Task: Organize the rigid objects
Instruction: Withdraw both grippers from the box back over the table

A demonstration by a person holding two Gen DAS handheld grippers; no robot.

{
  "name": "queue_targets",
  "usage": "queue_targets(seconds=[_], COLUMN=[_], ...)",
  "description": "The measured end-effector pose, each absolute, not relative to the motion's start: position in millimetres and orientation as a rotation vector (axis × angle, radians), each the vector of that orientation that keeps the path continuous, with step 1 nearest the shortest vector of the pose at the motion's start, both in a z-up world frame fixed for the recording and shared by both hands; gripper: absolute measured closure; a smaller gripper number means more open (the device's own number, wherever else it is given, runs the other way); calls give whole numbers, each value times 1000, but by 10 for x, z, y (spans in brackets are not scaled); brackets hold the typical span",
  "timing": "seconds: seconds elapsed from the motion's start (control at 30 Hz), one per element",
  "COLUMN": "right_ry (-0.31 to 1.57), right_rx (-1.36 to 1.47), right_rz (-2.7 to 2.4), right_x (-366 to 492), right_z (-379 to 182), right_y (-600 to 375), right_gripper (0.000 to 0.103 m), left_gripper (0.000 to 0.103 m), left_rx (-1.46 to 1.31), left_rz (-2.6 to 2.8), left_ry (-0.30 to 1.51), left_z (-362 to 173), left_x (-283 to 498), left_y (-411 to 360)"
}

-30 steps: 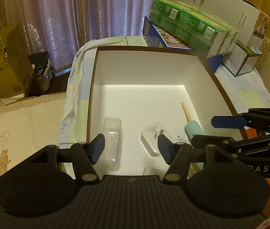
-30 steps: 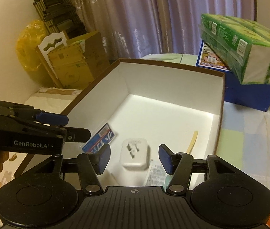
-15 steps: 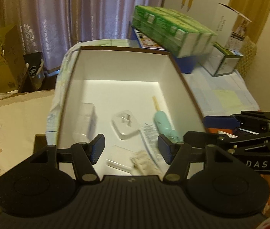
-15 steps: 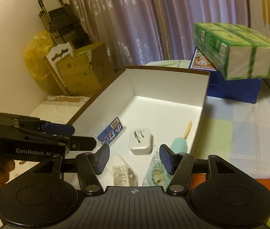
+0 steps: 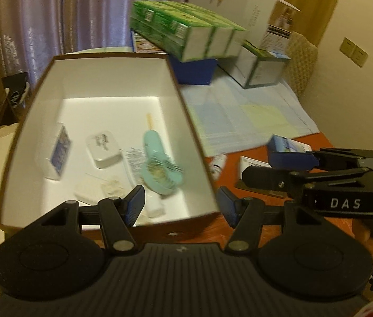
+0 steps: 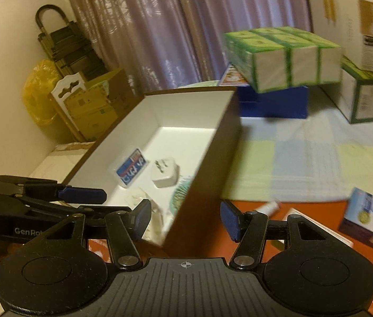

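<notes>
A brown box with a white inside [image 5: 181,100] [image 6: 212,142] holds a white plug adapter [image 5: 103,149] [image 6: 165,175], a blue-labelled clear case [image 5: 58,149] [image 6: 131,170], a teal hairbrush [image 5: 157,169] and small clear packets [image 5: 99,190]. My left gripper [image 5: 181,206] is open and empty above the box's near right corner. My right gripper [image 6: 185,219] is open and empty over the box's right wall. Loose on the orange mat are a small white bottle [image 5: 218,162] [image 6: 267,207], a blue and white carton [image 5: 289,145] [image 6: 368,219] and a flat white card box [image 6: 318,228].
Green tissue packs [image 5: 186,34] [image 6: 281,55] sit on a blue box [image 5: 194,70] behind the brown box. A tall white carton [image 5: 270,23] and a green-edged box [image 5: 260,66] stand at the back right. Cardboard and a yellow bag [image 6: 38,92] are at the left.
Both grippers have drawn back and swung right, from over the box's inside to its near right edge. The orange mat and the loose items on it have come into view.
</notes>
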State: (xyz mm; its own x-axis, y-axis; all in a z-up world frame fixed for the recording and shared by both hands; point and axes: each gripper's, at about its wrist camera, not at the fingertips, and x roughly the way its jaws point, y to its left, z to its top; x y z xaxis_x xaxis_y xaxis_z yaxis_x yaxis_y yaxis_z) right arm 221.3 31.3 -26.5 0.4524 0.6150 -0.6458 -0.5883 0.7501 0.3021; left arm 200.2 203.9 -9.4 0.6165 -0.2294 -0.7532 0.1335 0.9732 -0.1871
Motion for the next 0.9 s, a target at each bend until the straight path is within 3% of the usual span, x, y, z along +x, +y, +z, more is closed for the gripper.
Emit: queue_targets(seconds=[0.9], right_ry=[905], right_rx=[21], right_rz=[614], right_x=[2442], right_z=[-677], right_y=[-1051], right_gripper=[48], left_gripper=[46], left_rx=[-128], left_rz=[-236], left_ry=[924], left_z=[-486], left_x=[2051], left_y=[807])
